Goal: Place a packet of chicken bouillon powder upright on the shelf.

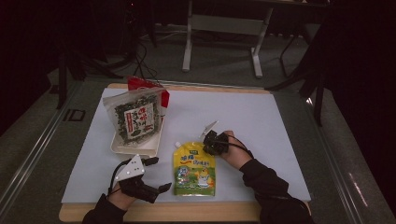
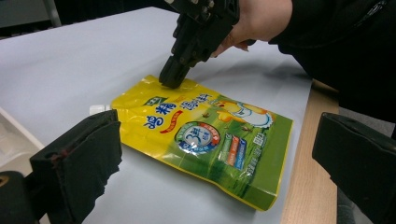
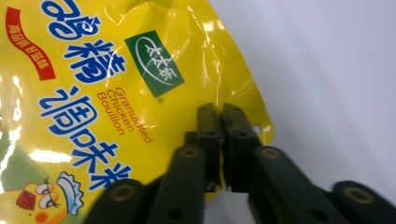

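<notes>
A yellow and green spouted pouch point(image 1: 194, 170) of chicken bouillon lies flat on the white sheet, near the front. My right gripper point(image 1: 208, 141) comes down on its top right corner. In the right gripper view the jaws of that gripper point(image 3: 220, 112) stand together on the pouch point(image 3: 93, 93), and the film creases toward them. The left gripper view shows the same tip point(image 2: 170, 79) on the pouch's point(image 2: 210, 140) top edge. My left gripper point(image 1: 159, 175) rests left of the pouch, open and holding nothing; its wide-apart jaws point(image 2: 219, 154) frame the pouch.
A white tray point(image 1: 140, 150) at the back left holds an upright bag of seaweed snack point(image 1: 135, 116), with a red packet point(image 1: 140, 84) behind it. The wooden table edge point(image 1: 187, 212) runs along the front. A metal desk frame point(image 1: 224, 28) stands on the floor beyond.
</notes>
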### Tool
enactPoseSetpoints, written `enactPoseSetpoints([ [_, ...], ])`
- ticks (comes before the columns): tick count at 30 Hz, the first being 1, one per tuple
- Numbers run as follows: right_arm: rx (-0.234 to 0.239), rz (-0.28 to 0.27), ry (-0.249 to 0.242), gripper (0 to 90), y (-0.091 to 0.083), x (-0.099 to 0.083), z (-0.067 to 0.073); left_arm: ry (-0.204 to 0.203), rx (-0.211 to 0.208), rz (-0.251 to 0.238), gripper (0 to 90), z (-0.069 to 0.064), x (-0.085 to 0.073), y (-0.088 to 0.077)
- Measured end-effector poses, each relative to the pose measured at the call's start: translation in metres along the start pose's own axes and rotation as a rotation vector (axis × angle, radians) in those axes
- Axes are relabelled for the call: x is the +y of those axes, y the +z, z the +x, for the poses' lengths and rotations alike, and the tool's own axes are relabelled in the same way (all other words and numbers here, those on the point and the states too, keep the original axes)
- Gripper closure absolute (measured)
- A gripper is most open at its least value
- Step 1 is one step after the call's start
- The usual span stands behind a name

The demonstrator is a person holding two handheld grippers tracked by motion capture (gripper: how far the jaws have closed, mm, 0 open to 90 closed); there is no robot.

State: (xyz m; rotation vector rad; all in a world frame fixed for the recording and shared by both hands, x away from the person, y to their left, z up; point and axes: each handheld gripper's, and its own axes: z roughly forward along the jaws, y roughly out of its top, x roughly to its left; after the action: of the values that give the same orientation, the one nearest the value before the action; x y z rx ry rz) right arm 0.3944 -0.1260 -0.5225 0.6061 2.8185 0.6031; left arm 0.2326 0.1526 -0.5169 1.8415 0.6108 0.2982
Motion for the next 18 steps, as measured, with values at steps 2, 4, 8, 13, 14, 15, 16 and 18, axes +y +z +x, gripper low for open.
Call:
enactPoseSetpoints([
  [2,-0.021,0.003,-0.006,90.0,0.000,0.001,0.004,-0.005,-0.002,-0.003,2.5,0.000,0.000,0.000],
  [4,-0.019,-0.012,-0.011,90.0,0.000,0.000,0.003,-0.005,0.000,-0.004,2.5,0.001,0.000,0.000],
  [8,0.013,-0.056,0.028,90.0,-0.005,-0.003,-0.002,-0.004,0.002,-0.005,2.5,0.001,0.000,-0.001],
  [13,0.012,-0.090,0.044,90.0,-0.013,-0.004,-0.010,-0.008,0.001,-0.005,2.5,0.002,0.000,-0.001],
  [14,0.007,-0.093,0.040,90.0,-0.014,-0.005,-0.010,-0.008,0.001,-0.005,2.5,0.002,0.000,-0.001],
  [15,0.016,-0.108,0.043,90.0,-0.015,-0.005,-0.011,-0.007,0.001,-0.004,2.5,0.002,0.000,-0.001],
  [16,0.021,-0.116,0.045,90.0,-0.016,-0.005,-0.012,-0.008,0.000,-0.004,2.5,0.002,0.000,-0.001],
  [18,0.023,-0.113,0.054,76.1,-0.017,-0.005,-0.015,-0.010,-0.001,-0.003,2.5,0.002,0.000,-0.001],
])
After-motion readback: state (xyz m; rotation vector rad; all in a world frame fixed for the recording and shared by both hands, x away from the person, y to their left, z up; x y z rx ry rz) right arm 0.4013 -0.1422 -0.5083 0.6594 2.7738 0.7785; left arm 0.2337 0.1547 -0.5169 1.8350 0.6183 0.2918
